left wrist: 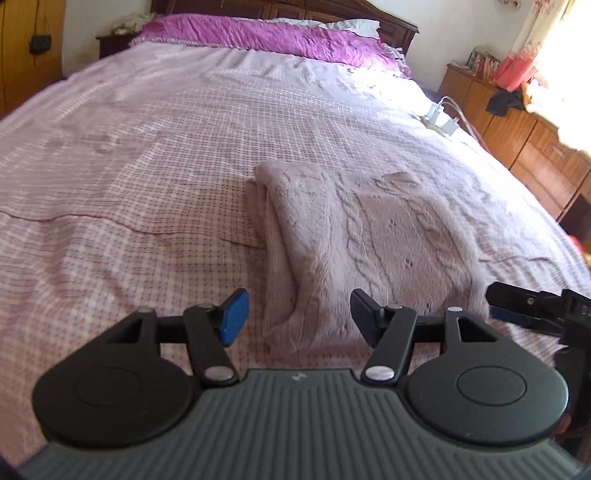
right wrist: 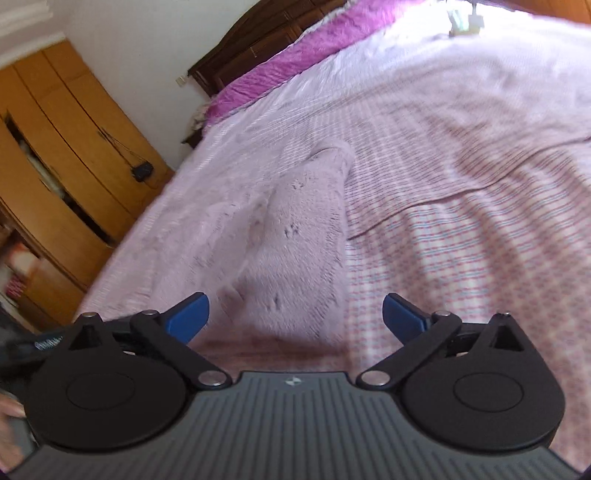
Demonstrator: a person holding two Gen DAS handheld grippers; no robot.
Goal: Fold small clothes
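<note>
The bed fills both views, spread with a thin checked pink cover, flat but for a seam line and faint creases, with a crinkled magenta band at the far end before a dark wooden headboard; orange-brown wooden cupboards stand along the walls; on the near part of the bed lies the sweater, a pale pink fluffy cable knit, thick and soft, already doubled into a rough rectangle with a rolled fold along its left edge, so the fold looks well along, judged from its compact shape, perhaps 1 more fold or a last tidy to go; the left hand-held gripper hangs open just short of the sweater's near edge, its 2 blue-padded fingers spread wide and holding nothing; the right hand-held gripper is likewise open and empty over the near end of the sweater, its view blurred; the next move, as I judge it, calls for both to pinch the near corners through all layers, since the plush knit is bulky and may slip or spring open; white chargers lie at the bed's far right edge, well apart from the sweater.
</note>
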